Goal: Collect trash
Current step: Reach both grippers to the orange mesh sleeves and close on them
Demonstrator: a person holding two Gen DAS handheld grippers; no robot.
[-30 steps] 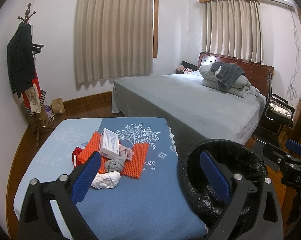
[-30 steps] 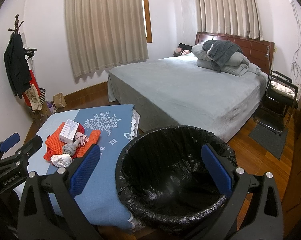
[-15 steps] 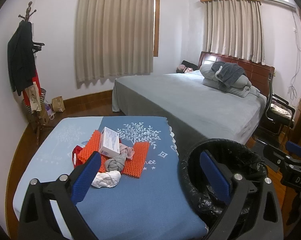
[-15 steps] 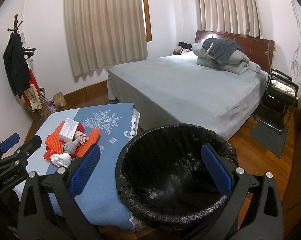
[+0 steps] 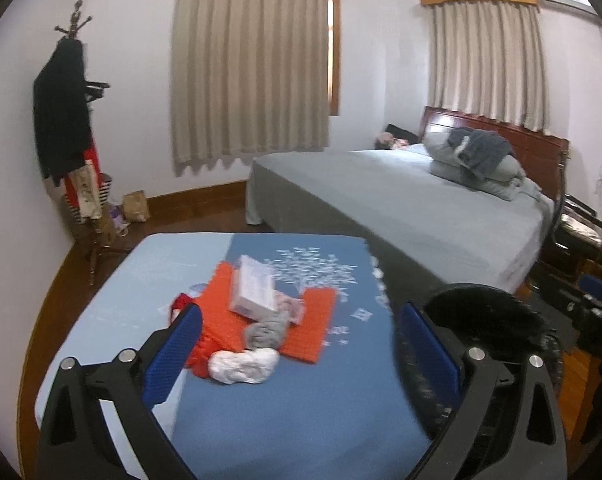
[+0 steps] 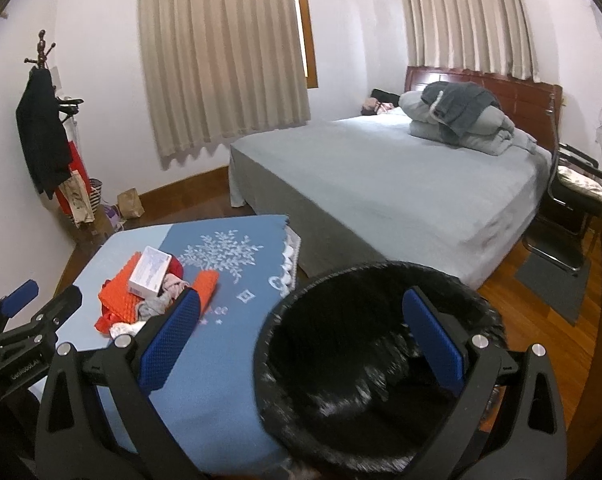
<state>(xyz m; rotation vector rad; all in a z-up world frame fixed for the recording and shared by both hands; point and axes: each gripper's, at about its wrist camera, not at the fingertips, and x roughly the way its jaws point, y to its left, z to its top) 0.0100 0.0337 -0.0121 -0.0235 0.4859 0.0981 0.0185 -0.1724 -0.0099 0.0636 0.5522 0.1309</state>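
Observation:
A heap of trash lies on the blue-clothed table [image 5: 285,408]: a white carton [image 5: 252,290] on an orange ribbed sheet [image 5: 309,334], a grey knotted rag [image 5: 265,334], a crumpled white wad [image 5: 243,365] and a bit of red [image 5: 181,302]. My left gripper [image 5: 301,354] hovers open just short of the wad, nothing between its blue pads. A bin with a black liner [image 6: 365,360] stands at the table's right edge. Over its mouth my right gripper [image 6: 305,340] hangs open and empty. The heap shows again in the right wrist view, carton [image 6: 149,271] on top.
A large bed [image 6: 389,184] with grey covers and folded bedding fills the far right. A coat stand [image 5: 67,128] with clothes and bags is at the left wall. A black chair [image 6: 573,200] and a grey mat [image 6: 553,280] sit on the wood floor right of the bed.
Both grippers have moved forward and to the left, toward the heap; the trash looks larger in the left wrist view. The views are motion-blurred. Neither gripper has changed its opening.

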